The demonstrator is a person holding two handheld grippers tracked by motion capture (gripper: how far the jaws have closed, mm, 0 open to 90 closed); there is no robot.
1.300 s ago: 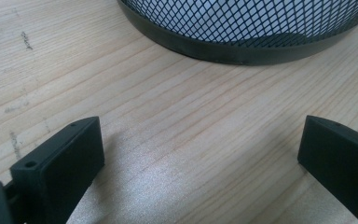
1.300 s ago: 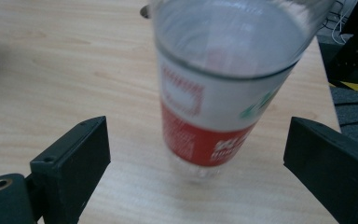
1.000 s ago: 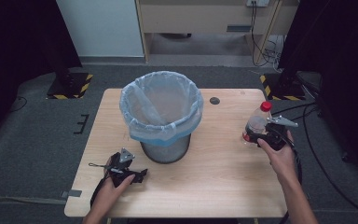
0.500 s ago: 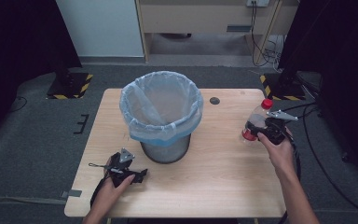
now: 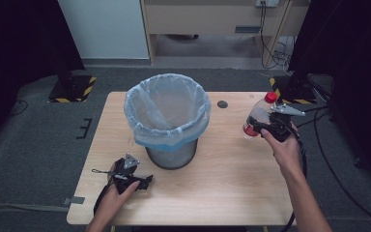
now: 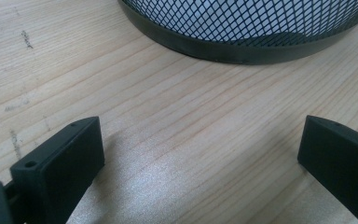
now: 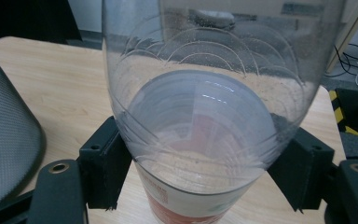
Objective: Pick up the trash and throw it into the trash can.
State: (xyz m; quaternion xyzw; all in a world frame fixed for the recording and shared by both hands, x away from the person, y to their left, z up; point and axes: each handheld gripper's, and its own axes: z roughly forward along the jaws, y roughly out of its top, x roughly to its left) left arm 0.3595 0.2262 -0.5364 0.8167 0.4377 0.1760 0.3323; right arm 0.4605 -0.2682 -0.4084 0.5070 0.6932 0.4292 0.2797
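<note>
A clear plastic bottle [image 5: 258, 116] with a red cap and red label hangs tilted over the table's right side, with my right gripper [image 5: 263, 126] shut on it. In the right gripper view the bottle [image 7: 205, 107] looms close, its body squeezed between the two black jaws. A black mesh waste bin [image 5: 168, 120] lined with a clear bag stands at the table's middle. My left gripper [image 5: 140, 182] rests on the wood near the front left, open, with nothing between its fingers [image 6: 65, 168]. The bin's base [image 6: 242, 32] lies just beyond it.
A small dark round grommet [image 5: 222, 104] sits in the wooden table [image 5: 232, 183] behind the bin, to its right. Cables trail off the right edge. Dark stands with yellow-black striped bases flank the table on the grey floor.
My right gripper has lifted the bottle off the table and tipped it, cap leaning away to the right. The left gripper has stayed still.
</note>
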